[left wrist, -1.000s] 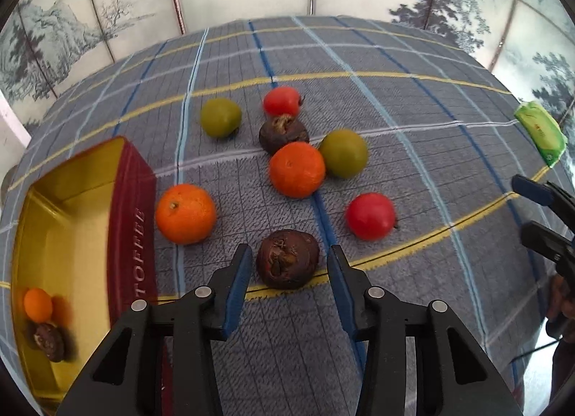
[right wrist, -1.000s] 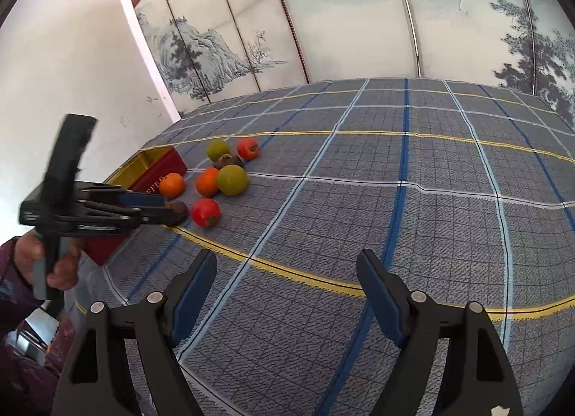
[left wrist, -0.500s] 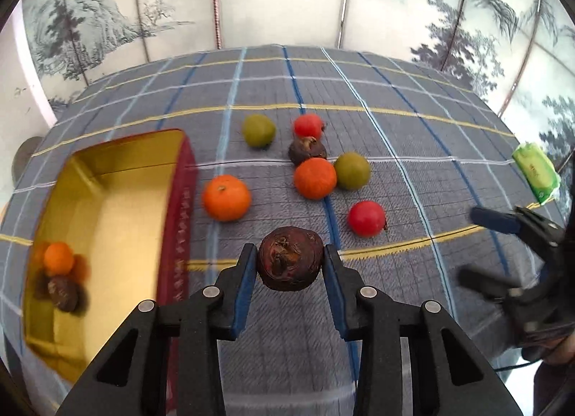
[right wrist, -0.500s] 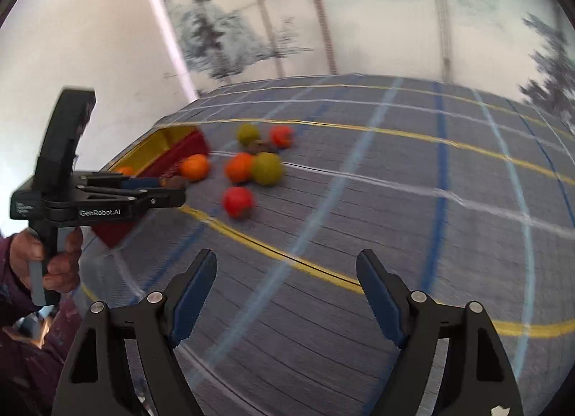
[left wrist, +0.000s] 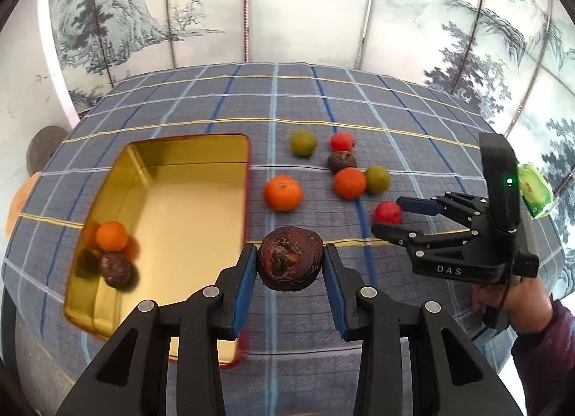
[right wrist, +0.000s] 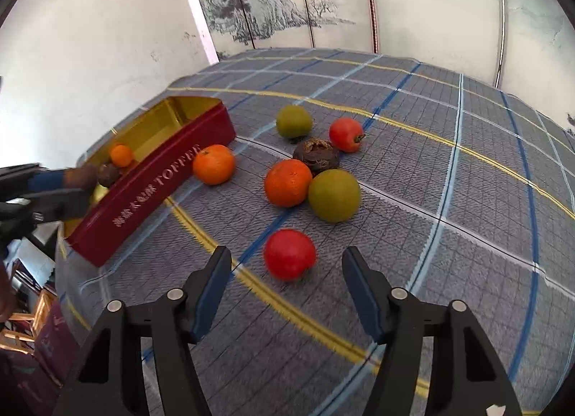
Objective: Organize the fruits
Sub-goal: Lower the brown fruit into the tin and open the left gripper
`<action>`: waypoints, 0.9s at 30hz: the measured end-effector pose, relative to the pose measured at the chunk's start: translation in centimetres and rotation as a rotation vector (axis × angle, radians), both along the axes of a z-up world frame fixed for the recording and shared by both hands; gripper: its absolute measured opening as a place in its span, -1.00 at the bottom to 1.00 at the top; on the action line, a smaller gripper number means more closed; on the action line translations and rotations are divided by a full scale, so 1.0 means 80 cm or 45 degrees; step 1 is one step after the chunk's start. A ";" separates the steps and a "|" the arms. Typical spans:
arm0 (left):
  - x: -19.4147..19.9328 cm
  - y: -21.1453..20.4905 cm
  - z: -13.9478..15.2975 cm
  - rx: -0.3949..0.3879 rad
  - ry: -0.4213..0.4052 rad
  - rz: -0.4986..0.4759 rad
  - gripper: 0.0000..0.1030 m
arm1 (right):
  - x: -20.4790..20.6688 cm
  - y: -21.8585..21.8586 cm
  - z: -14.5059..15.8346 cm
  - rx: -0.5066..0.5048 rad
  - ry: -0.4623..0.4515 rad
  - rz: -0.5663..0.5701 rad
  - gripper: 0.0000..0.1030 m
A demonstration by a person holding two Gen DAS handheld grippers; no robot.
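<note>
My left gripper (left wrist: 290,268) is shut on a dark brown wrinkled fruit (left wrist: 289,258) and holds it above the cloth, just right of the red toffee tin (left wrist: 201,197). The tin's gold inside holds a small orange (left wrist: 111,235) and a dark fruit (left wrist: 115,269). My right gripper (right wrist: 287,288) is open, its jaws on either side of a red fruit (right wrist: 289,254) on the cloth. It also shows in the left wrist view (left wrist: 390,213). Two oranges (right wrist: 287,182), two green fruits (right wrist: 334,195), another red fruit (right wrist: 345,134) and a dark fruit (right wrist: 316,154) lie beyond.
A blue-grey checked cloth (right wrist: 449,200) covers the table. A green packet (left wrist: 533,190) lies at the right edge. Painted screen panels (left wrist: 305,3) stand behind the table. The tin's red wall (right wrist: 154,186) stands left of the loose fruit.
My left gripper has lifted the dark fruit off the cloth and moved left toward the tin. My right gripper has moved in to the red fruit, jaws still open.
</note>
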State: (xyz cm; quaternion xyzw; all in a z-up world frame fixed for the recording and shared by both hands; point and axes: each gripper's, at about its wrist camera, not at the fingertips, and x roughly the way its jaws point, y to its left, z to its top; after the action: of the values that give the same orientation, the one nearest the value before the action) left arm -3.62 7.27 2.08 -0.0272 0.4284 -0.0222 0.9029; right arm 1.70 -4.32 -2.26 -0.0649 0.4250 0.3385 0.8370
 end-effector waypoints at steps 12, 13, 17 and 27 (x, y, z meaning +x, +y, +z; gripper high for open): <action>0.005 0.073 -0.005 0.048 0.016 0.120 -0.26 | 0.000 0.003 -0.001 -0.050 -0.024 -0.037 -0.44; 0.009 0.079 -0.006 0.062 0.017 0.125 -0.26 | -0.002 0.001 0.000 -0.041 -0.024 -0.042 -0.44; 0.026 0.101 -0.013 0.072 0.037 0.125 -0.26 | -0.014 -0.009 0.004 -0.018 -0.033 -0.064 -0.44; 0.091 0.112 -0.031 0.206 0.040 0.153 -0.25 | -0.032 -0.027 0.017 0.023 -0.048 -0.097 -0.44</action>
State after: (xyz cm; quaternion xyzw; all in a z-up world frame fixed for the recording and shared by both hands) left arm 3.64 16.26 -0.41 0.0197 0.4404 0.0671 0.8951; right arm -0.90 -6.46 -0.87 -0.0475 0.4082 0.3089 0.8577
